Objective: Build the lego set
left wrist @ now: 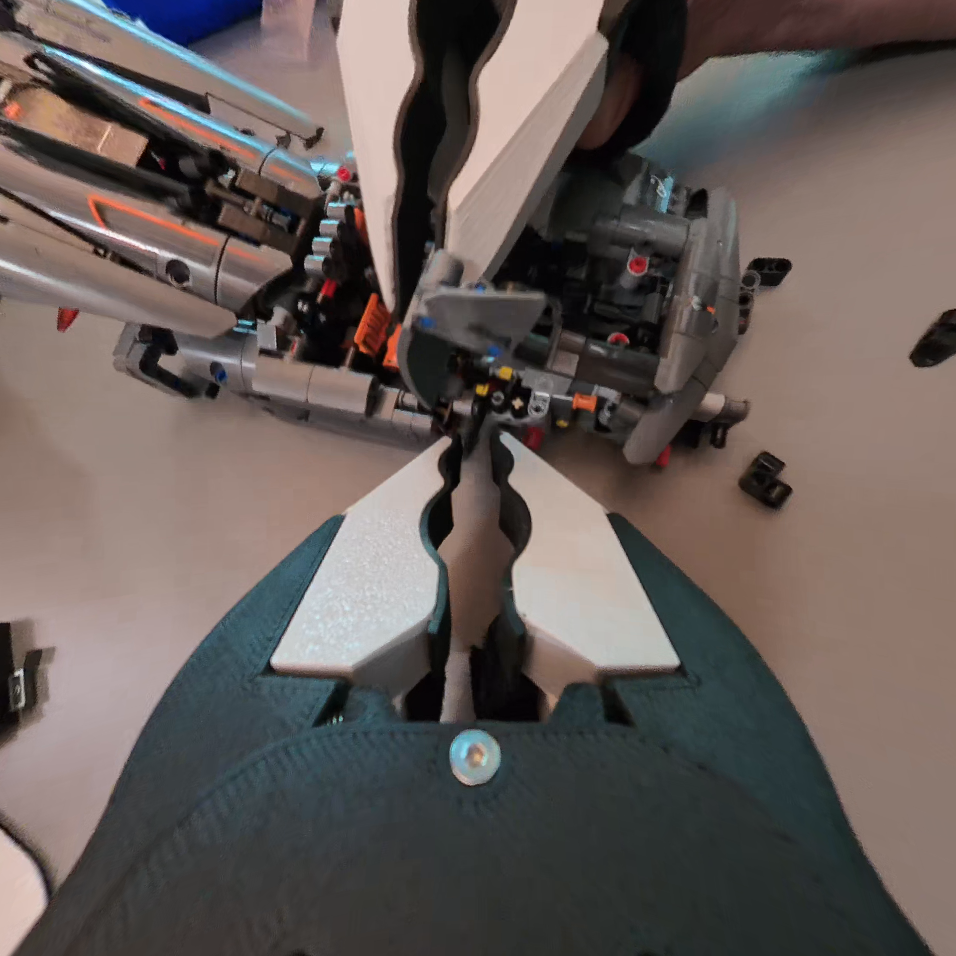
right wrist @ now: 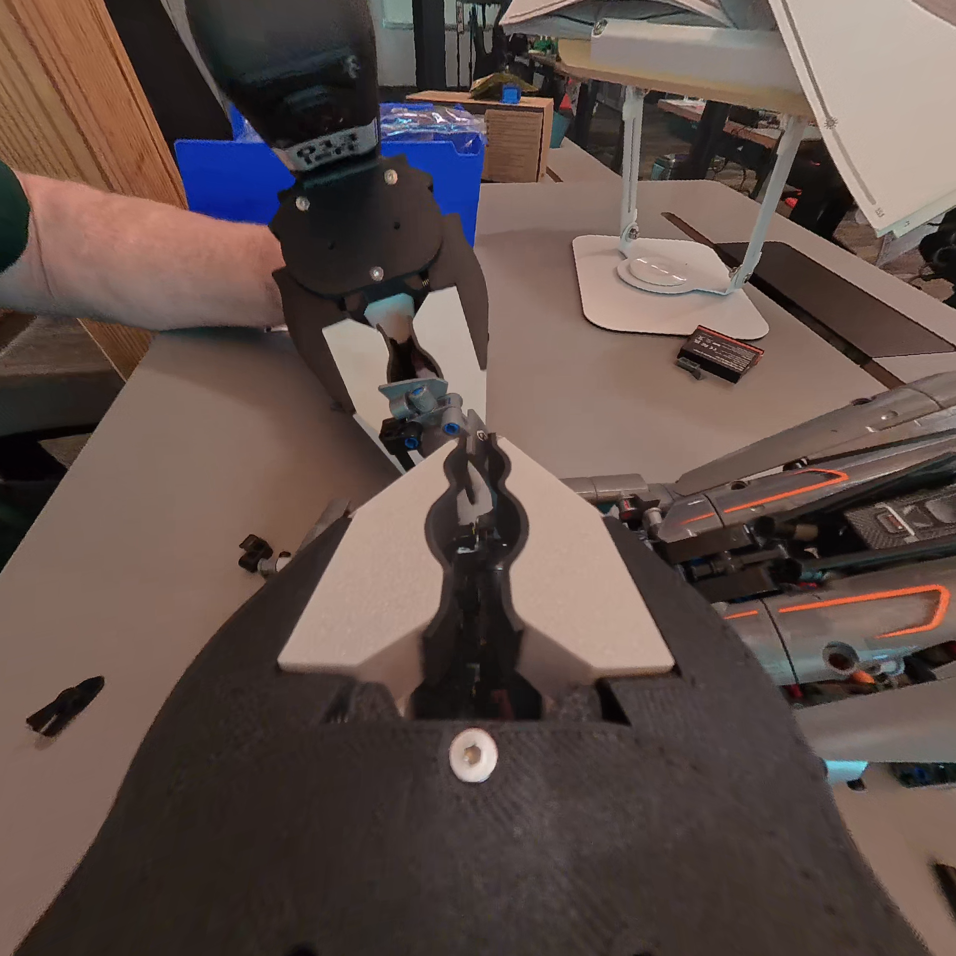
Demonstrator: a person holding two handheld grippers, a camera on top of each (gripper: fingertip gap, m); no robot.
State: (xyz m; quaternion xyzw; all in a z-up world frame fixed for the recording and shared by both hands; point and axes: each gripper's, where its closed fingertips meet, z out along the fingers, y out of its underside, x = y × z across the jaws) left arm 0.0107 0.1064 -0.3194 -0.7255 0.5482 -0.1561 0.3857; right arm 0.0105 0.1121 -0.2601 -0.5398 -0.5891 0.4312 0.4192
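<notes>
Left gripper (left wrist: pixel 478 445) and right gripper (right wrist: pixel 478 445) fingers pinching grey sub-assembly (right wrist: pixel 424 408) between them

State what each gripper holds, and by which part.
Both grippers, left and right, grip one small grey sub-assembly at opposite ends, above the table.

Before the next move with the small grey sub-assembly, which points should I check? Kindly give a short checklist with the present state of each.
1. Left gripper shut on the grey sub-assembly: ok.
2. Right gripper also gripping the same sub-assembly: ok; its fingertips close on the piece's near end.
3. Sub-assembly held clear of the table: ok in the right wrist view.
4. Sub-assembly aligned with its place on the large grey model: cannot tell.
5. Loose black parts away from both grippers: ok.
</notes>
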